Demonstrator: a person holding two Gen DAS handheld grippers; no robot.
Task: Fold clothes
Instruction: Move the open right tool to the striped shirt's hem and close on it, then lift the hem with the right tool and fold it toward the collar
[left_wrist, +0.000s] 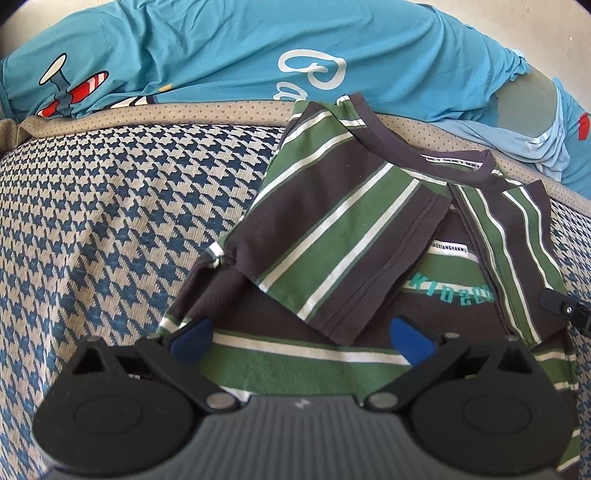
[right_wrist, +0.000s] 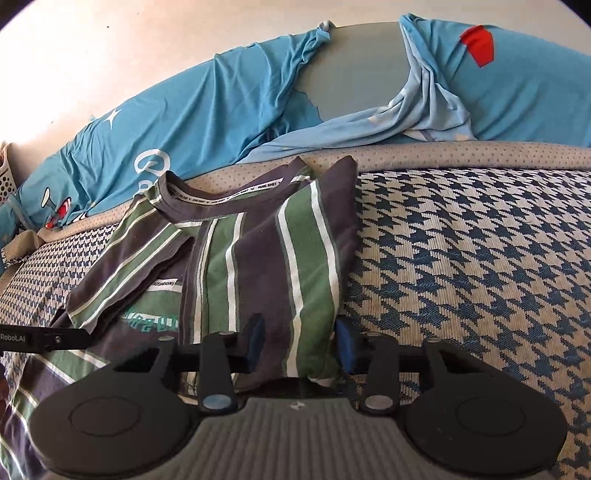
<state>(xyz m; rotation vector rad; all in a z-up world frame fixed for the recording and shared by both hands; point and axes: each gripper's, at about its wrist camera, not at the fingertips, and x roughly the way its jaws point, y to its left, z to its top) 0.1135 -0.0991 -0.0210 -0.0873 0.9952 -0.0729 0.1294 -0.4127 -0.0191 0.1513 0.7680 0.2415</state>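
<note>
The houndstooth mattress cover (left_wrist: 92, 206) serves as the folding surface, its flat weave giving the cloth a firm bed to lie on, while the blue bedding (left_wrist: 221, 48) is bunched along the far edge against the wall, apparently pushed clear of the work. On the cover lies the striped T-shirt (left_wrist: 332, 229), collar toward the bedding, with both sleeves and side panels turned in over the chest print, so the garment already forms a narrow strip ready for a crosswise fold. The left gripper (left_wrist: 301, 336) sits low over the hem end with its blue pads spread wide and nothing between them, probably poised to take the bottom edge. The right gripper (right_wrist: 301, 343) is partly open, its pads either side of the folded right-hand edge; whether they actually pinch the cloth cannot be told, though the spacing suggests it is only straddled, likely to steady that fold.
</note>
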